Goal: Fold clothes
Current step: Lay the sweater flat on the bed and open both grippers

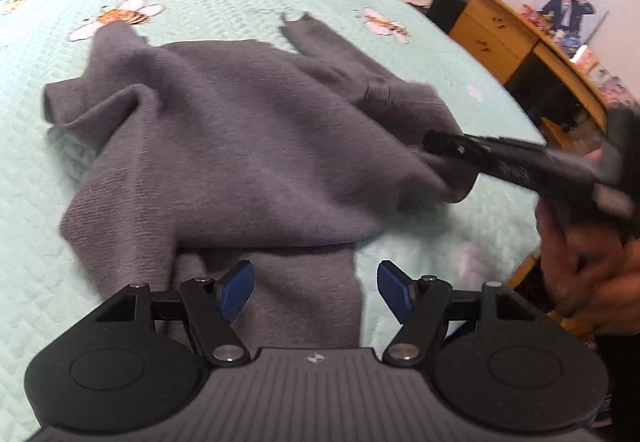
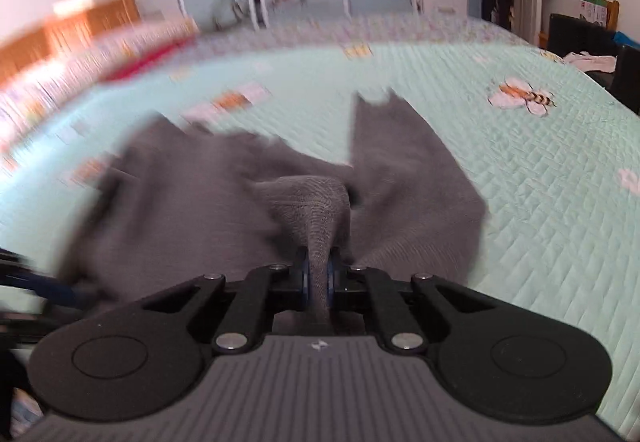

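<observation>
The grey knit garment [image 1: 240, 146] lies rumpled on the bed [image 1: 208, 6], spread over the pale green quilt, with one sleeve [image 1: 316, 38] reaching toward the far side and a narrow section running back toward my left gripper [image 1: 316, 284]. My left gripper hovers low over that near section with its jaws wide apart and nothing between the blue pads [image 1: 236, 288]. My right gripper [image 2: 318, 278] has its jaws closed tight on a pinched ridge of the grey fabric, which rises in a tented fold just ahead of the pads; the left wrist view shows this gripper gripping the garment at its right-hand edge. The right wrist view is heavily blurred on its left side, so I judge the right gripper to be in motion with the cloth in tow. The step in hand appears to be drawing one side of the garment, either to flatten it or to carry it over the body; the pictures do not settle which. The next move calls for keeping the pinch firm while the edge travels, and the left gripper is placed to pin or take the near section.
</observation>
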Available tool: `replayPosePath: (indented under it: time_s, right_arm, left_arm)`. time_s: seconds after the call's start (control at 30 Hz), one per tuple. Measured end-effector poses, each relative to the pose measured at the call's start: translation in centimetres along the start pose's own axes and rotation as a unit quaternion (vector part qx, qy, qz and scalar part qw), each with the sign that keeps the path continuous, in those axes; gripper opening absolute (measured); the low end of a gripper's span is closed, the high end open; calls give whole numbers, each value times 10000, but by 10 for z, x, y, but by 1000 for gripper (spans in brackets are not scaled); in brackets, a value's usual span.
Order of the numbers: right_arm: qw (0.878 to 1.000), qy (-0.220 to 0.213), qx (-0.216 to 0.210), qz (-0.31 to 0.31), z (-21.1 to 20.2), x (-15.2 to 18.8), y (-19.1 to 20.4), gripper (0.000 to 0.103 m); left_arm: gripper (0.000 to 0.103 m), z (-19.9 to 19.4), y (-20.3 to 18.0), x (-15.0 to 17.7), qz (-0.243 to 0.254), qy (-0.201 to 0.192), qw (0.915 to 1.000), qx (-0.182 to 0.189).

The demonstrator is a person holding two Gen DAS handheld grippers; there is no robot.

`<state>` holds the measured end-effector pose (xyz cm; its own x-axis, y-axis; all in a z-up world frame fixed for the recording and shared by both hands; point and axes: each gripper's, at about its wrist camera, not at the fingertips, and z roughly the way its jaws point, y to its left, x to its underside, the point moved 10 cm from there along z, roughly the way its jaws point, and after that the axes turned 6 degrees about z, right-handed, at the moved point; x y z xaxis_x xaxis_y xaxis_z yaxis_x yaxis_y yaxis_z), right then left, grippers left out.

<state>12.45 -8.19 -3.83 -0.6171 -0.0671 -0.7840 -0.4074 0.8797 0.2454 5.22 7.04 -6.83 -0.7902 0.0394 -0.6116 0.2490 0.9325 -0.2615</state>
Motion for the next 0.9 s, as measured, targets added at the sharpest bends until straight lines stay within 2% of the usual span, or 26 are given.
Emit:
replayPosePath:
  time_s: [0.1,0.17,0.23,0.33,0.43,0.47,0.57,0.6,0.63,0.7,0.9]
  right_arm:
    - [9968,-72,619,-493,9,25,11,7]
    - [9940,-244,761,-745,15,28,25,7]
    - [9940,-460,744,-650,17,19,38,7]
    - [9949,-730,673,173,10,-8,29,7]
    - [9863,-887,899,1066,-4,-34,-7,8]
    - [9835,-841,928,1305,-6,-40,-17,8]
    - [9832,-440,996,1466,8,-62,-25,22]
    - [9828,-210,1038,1514,15,-69,-26,41]
    - [9798,-16,1010,1728,21,-77,-28,55]
    - [9677,201,891,2350,30,-93,-34,56]
    - [9552,517,171,2911,62,-136,-32,57]
  left_arm:
    - [71,-2,-2,-2,40,-61,10000,-19]
    - [71,-5,2,-2,25,-90,9999,-100]
    - [71,-9,10,0,-59,-121,9997,-205]
    - [71,-13,22,-2,-254,-185,9991,-293]
    - [71,-17,28,-6,-330,-256,9986,-318]
    - [71,-18,28,-7,-337,-282,9986,-309]
    - [71,-21,29,-7,-366,-339,9984,-281]
    - [71,-22,30,-6,-382,-343,9983,-274]
    - [71,-22,32,-6,-403,-343,9982,-271]
    - [71,-24,35,-5,-447,-339,9981,-269]
    - [71,-27,44,-4,-579,-327,9974,-262]
